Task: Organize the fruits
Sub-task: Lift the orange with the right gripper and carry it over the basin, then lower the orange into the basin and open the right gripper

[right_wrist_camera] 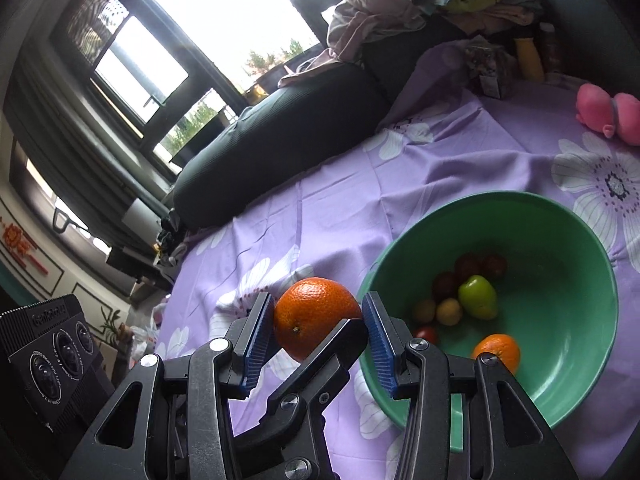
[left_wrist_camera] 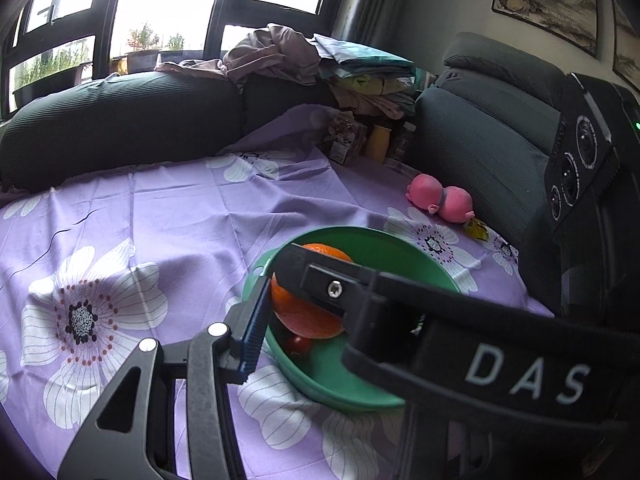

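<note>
A big orange (right_wrist_camera: 316, 312) hangs just above the purple cloth, at the left rim of the green bowl (right_wrist_camera: 560, 280). My right gripper (right_wrist_camera: 318, 320) is shut on it, one blue pad on each side. The left gripper (left_wrist_camera: 308, 304) grips the same orange (left_wrist_camera: 308, 316) crosswise. Its blue pad (left_wrist_camera: 258, 316) presses the fruit's left side, and its other finger is hidden behind the right gripper's black finger (left_wrist_camera: 360, 292). One left finger (right_wrist_camera: 320, 348) crosses in front of the fruit in the right wrist view. In the bowl (left_wrist_camera: 400, 240) lie a small orange (right_wrist_camera: 498, 352), a green fruit (right_wrist_camera: 478, 296) and several small red and yellow fruits.
A purple flowered cloth (left_wrist_camera: 160, 220) covers the seat. A pink plush toy (left_wrist_camera: 440, 200) lies beyond the bowl by the dark backrest. Jars and a yellow bottle (left_wrist_camera: 376, 142) stand in the far corner. Piled clothes (left_wrist_camera: 280, 56) top the dark cushions (left_wrist_camera: 120, 120).
</note>
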`<state>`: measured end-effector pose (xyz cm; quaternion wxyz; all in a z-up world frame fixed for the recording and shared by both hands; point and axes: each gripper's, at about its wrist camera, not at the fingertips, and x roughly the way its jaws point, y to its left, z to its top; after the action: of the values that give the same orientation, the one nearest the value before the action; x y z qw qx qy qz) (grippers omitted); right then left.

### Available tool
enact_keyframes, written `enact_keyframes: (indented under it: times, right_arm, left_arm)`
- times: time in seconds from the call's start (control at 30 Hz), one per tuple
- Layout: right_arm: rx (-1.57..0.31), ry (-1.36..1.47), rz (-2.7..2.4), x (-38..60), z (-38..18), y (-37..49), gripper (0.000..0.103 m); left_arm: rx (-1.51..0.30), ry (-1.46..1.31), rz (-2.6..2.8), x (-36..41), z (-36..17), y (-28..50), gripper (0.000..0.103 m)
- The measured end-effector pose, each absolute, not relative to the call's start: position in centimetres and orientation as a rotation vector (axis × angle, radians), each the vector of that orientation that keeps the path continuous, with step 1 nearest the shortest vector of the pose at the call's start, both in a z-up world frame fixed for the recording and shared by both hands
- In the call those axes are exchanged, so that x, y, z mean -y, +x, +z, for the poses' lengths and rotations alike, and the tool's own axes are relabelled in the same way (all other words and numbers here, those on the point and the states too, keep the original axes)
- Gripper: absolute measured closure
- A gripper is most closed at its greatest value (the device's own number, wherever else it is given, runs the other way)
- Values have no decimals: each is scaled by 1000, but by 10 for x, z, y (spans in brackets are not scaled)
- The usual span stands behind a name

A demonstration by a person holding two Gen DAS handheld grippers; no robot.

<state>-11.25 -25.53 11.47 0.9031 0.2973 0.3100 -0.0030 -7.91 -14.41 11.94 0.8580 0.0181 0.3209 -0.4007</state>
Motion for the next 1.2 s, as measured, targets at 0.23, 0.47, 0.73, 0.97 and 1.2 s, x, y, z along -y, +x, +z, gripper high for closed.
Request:
enact_keyframes:
  times: [0.23,0.47,0.73,0.97,1.2]
  right_arm:
    - [-619,689,-81,280,109,-124,55]
    - [-669,726,-157,299,97,-128,55]
    - [-745,769,-209,313,80,-130,55]
    - [-798,786,-246,320,71,-130,55]
    - [-811,774,-259,319,70,-130,55]
  left_arm:
    - [-708,98,-917,173,117,-79,59]
    - [-772,92,-974,190,101,-76,58]
    - [-854,88,-1010,205,84,-73,59]
    - [-909,84,-1029,214,73,-72,59]
    - [-923,74,-1036,214,70,-72,59]
